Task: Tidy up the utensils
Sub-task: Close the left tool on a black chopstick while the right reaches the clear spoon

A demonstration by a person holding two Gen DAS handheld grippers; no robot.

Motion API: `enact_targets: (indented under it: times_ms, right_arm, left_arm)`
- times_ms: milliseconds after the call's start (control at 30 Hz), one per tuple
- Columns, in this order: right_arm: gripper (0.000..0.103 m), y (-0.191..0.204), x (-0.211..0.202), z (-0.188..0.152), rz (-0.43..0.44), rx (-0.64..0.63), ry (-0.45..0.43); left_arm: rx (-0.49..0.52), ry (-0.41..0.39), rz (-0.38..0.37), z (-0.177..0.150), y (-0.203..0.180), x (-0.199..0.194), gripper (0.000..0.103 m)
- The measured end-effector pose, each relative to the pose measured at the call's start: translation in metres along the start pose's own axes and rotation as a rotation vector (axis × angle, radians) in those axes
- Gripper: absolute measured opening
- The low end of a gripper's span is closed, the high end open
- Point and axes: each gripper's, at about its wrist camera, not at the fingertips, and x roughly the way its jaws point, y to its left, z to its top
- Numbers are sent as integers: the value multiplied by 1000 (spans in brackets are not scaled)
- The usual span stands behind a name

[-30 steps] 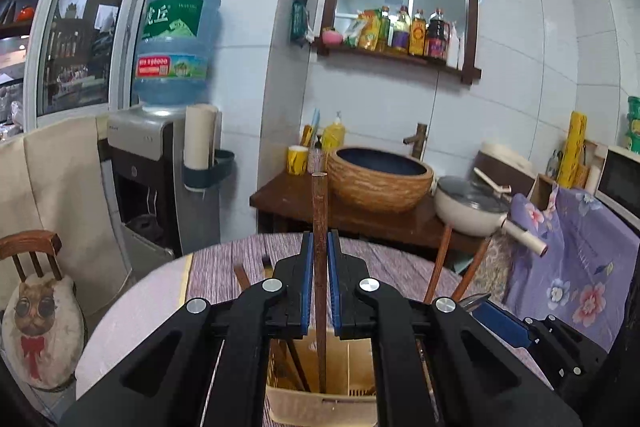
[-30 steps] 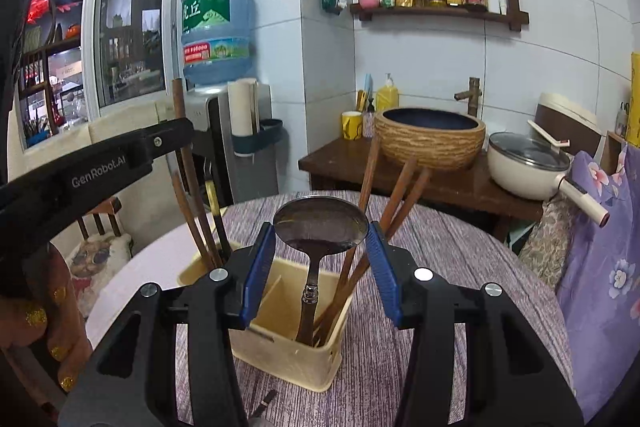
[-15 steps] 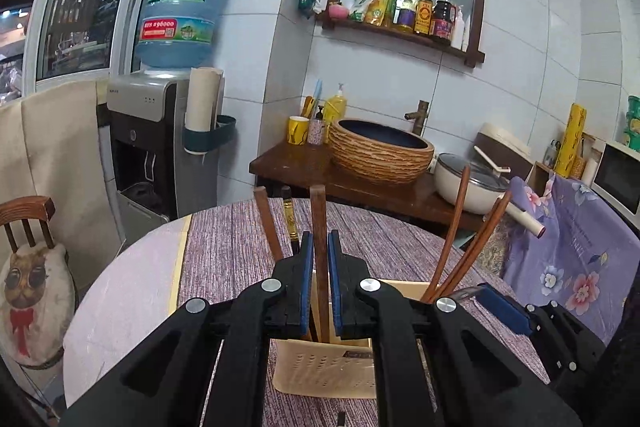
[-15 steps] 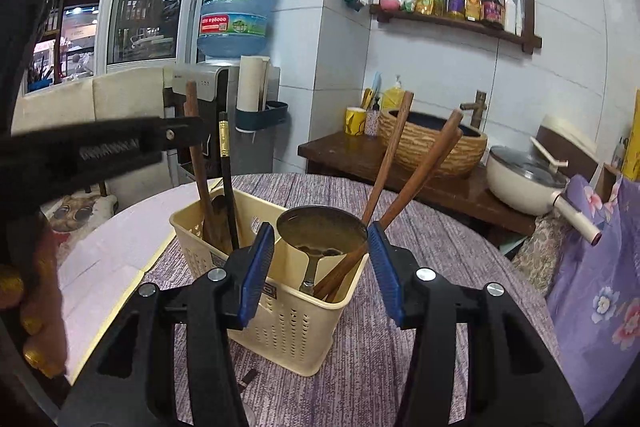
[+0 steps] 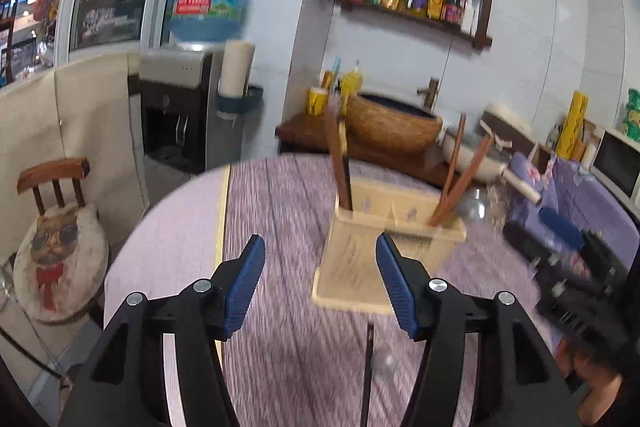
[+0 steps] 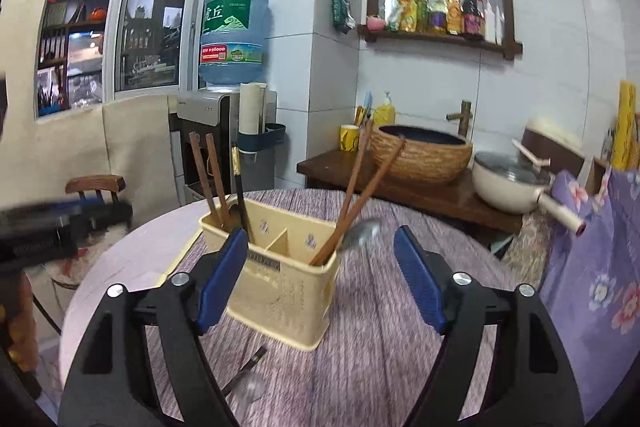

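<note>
Now we read both jaws as wide and empty, just opened | left gripper point(image 5: 320, 281); right gripper point(image 6: 318, 273) | caddy point(image 6: 280, 291) ahead of the jaws holds chopsticks point(image 6: 216, 183) and ladle point(image 6: 360, 233) | one utensil point(image 6: 244, 377) lies on the tabletop point(image 6: 380, 359) below the jaws, still to stow.

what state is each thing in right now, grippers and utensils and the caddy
left hand-held gripper: open, jaws just opened, nothing between them
right hand-held gripper: open, jaws just widened, empty
caddy: upright on the table
chopsticks: standing slanted in the caddy
ladle: blurred beside the caddy, resting place unclear
</note>
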Motion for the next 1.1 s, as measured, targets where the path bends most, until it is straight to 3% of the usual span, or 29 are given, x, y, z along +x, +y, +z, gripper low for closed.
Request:
enact_targets:
  times_ms: [200, 300, 533, 667, 900, 967, 1100]
  right_arm:
    - [78, -7, -20, -49, 15, 62, 118]
    - [78, -13, -21, -78, 4, 107, 192]
    - [78, -29, -20, -123, -2, 172, 295]
    - [77, -33, -18, -131, -6, 178, 311]
    - [78, -31, -11, -139, 4, 185, 338]
    - [77, -29, -8, -139, 9, 184, 344]
    - [77, -26, -5, -139, 11, 173, 355]
  left_arm:
    - [60, 179, -38, -64, -11, 11, 57]
    - [83, 265, -57, -90, -22, 26, 52]
    - [143, 379, -25, -117, -38, 59, 40]
    - [144, 408, -22, -122, -42, 70, 37]
    - [156, 393, 25, -123, -52, 74, 29]
    - [163, 383, 59, -123, -54, 75, 19]
    - [129, 382, 76, -122, -47, 76, 9]
